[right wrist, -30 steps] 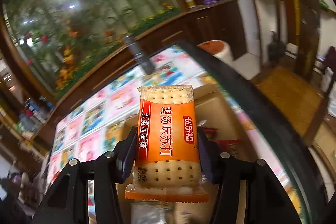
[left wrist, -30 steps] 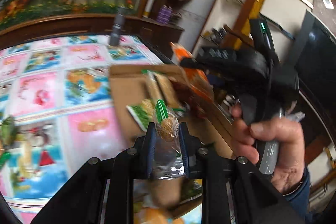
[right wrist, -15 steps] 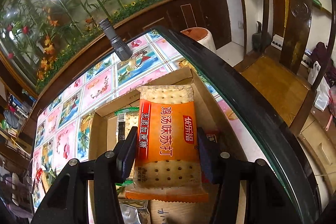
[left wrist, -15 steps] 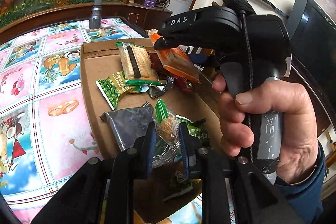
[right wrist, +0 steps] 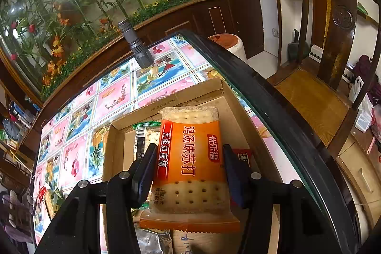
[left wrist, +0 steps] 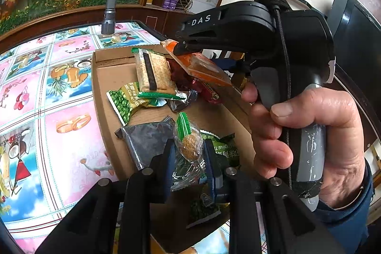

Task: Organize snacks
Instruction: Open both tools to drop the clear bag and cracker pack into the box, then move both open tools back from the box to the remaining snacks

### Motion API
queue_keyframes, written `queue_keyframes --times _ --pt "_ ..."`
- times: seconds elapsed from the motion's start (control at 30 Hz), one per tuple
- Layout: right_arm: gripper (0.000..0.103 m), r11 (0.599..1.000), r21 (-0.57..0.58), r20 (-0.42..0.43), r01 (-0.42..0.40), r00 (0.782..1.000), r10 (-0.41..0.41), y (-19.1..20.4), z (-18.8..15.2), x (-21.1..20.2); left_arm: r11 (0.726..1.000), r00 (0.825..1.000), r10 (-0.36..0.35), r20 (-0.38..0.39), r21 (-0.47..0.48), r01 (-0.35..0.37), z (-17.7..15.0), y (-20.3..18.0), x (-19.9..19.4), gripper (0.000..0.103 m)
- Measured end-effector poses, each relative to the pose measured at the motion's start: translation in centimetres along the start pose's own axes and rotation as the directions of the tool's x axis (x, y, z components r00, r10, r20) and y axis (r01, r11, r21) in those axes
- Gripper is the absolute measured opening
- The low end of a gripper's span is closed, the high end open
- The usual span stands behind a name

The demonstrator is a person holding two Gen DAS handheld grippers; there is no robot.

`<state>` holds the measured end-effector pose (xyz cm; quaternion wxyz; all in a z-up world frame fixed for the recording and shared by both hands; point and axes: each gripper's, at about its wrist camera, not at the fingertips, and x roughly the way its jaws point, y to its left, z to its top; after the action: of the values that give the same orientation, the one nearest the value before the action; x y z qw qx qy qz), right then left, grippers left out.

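Pinching, left tongs (left wrist: 189, 158): pressed onto a clear-wrapped golden snack ball (left wrist: 189, 146) with a green-and-white striped twist end, held over the near part of the cardboard box (left wrist: 100, 77).
Left of the left tongs: grey foil packet (left wrist: 145, 139) lying in the box, touching the left pad; beyond the box wall, tabletop (left wrist: 47, 92) with pink and blue picture tiles.
Ahead of the left tongs: green pea packet (left wrist: 123, 100) printed "Garic", the rest too small to read; on it leans a clear biscuit pack (left wrist: 154, 73) with a dark stripe and green ends.
Far ahead: grey flashlight (left wrist: 109, 11) standing upright on the tabletop.
Right of the left tongs: green packet (left wrist: 225, 146), print upside down, "Original" legible.
Right tongs (right wrist: 190, 173): pinching an orange cracker packet (right wrist: 190, 158) by its two long sides, above the far end of the box (right wrist: 114, 146).
Cracker packet writing: red Chinese characters "鸡汤味苏打", a red strip with "无添加蔗糖", a red brand badge.
Right tongs housing (left wrist: 228, 27): white letters "DAS"; a person's hand (left wrist: 309, 135) grips the handle.
Box flap writing: "30X20X10CM".
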<state>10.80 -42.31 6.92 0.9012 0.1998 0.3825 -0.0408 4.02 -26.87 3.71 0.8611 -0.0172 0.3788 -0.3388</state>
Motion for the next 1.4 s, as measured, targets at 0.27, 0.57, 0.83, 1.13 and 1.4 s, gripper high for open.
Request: queue_keyframes --times 0.27,0.57,0.83,1.13,1.4 --pt "0.059 1.000 -0.005 0.031 -0.001 1.000 0.001 0.0 0.1 -0.6 1.000 0.999 0.004 0.035 0.014 -0.005 0.1 -0.4 -0.9 0.040" --pt "0.059 0.999 -0.026 0.137 -0.024 0.990 0.028 0.8 0.1 -2.7 1.000 0.997 0.014 0.081 -0.005 -0.014 0.5 0.2 -2.5 0.052" --pt "0.059 0.998 -0.029 0.175 -0.048 0.983 0.052 1.2 0.2 -3.5 0.999 0.992 0.039 0.121 -0.003 -0.039 0.7 0.7 -4.3 0.056" --pt "0.059 0.992 -0.108 0.212 -0.068 0.973 0.090 3.0 -0.4 -4.2 0.990 0.975 0.126 0.185 -0.079 -0.113 0.5 5.4 -8.5 0.061" --pt "0.059 0.981 -0.173 0.210 -0.092 0.969 0.128 4.8 -1.2 -4.0 0.957 0.945 0.261 0.196 -0.183 -0.226 -1.4 12.2 -13.0 0.061"
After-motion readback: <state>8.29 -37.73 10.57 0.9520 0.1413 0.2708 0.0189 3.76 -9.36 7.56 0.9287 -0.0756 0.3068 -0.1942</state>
